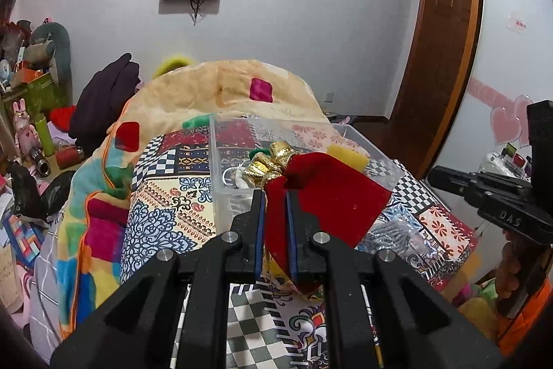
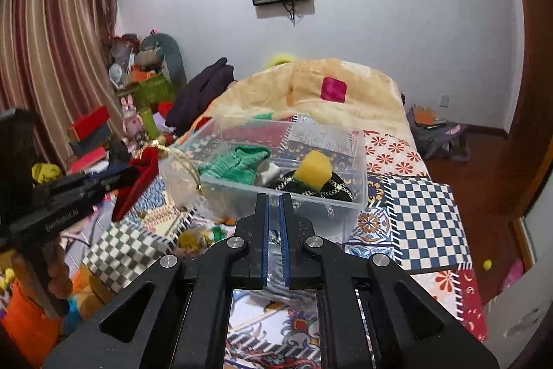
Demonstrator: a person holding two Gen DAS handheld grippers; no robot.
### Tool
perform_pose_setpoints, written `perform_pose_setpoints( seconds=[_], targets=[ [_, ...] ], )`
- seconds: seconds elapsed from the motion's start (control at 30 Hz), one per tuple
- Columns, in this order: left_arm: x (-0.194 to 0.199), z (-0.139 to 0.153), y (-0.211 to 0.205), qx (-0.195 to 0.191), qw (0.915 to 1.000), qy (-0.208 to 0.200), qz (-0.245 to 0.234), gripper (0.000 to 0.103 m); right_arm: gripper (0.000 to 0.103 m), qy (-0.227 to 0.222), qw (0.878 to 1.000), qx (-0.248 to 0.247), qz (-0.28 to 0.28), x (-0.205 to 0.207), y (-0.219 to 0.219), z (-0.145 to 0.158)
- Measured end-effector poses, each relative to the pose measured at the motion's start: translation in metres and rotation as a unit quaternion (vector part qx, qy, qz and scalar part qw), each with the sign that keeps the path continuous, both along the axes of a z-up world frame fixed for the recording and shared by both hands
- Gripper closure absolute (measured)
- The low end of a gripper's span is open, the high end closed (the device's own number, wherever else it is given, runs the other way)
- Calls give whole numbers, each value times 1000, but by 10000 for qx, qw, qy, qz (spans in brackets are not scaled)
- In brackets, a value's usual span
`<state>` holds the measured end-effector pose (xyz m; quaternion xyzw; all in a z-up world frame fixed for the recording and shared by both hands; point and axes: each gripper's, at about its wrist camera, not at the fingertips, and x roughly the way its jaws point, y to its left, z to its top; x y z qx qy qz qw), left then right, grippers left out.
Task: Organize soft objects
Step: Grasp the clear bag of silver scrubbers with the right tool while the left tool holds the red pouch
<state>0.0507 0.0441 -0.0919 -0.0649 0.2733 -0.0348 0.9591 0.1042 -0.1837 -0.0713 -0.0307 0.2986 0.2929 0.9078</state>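
My left gripper is shut on a red velvet pouch with a gold ribbon top, held above the near left rim of a clear plastic bin on the bed. In the right wrist view the pouch hangs at the bin's left side. The bin holds a green knitted piece, a yellow sponge and a black item with gold trim. My right gripper is in front of the bin with its jaws nearly closed and nothing between them.
A patchwork bedspread covers the bed. A folded fleece blanket lies behind the bin. A silvery item lies on the bed right of the bin. Clutter and toys crowd the left side by the curtain.
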Motion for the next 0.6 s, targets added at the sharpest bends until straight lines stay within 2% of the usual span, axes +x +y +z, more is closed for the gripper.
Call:
perform_pose_setpoints(
  seconds=[0.07, 0.1, 0.13, 0.17, 0.2, 0.23, 0.33, 0.5, 0.57, 0.6],
  targets=[
    [0, -3, -1, -7, 10000, 40, -21, 92, 94, 261, 9996, -40, 20, 6, 1, -10],
    [0, -4, -2, -8, 10000, 59, -38, 92, 82, 413, 9991, -96, 11, 10, 3, -16],
    [0, -6, -3, -5, 10000, 70, -50, 92, 58, 522, 9985, -161, -18, 12, 4, -22],
    [0, -8, -4, 9, 9999, 90, -67, 92, 45, 611, 9978, -222, -83, 14, 4, -30],
    [0, -10, -5, 27, 9999, 108, -70, 92, 24, 628, 9976, -253, -148, 15, 5, -35],
    [1, -13, -6, 46, 9999, 133, -75, 92, 19, 615, 9974, -309, -196, 14, 5, -39],
    [2, -17, -8, 32, 9998, 189, -104, 92, 20, 811, 9945, -590, -285, 22, 8, -55],
    [0, -16, -9, 22, 9998, 166, -128, 92, 20, 1414, 9873, -667, -292, 35, 3, -86],
    [0, -16, -10, 31, 9998, 158, -129, 92, 29, 1481, 9864, -667, -248, 35, 3, -91],
    [0, -16, -10, 37, 9998, 154, -130, 92, 43, 1538, 9859, -636, -189, 35, 3, -93]
  ],
)
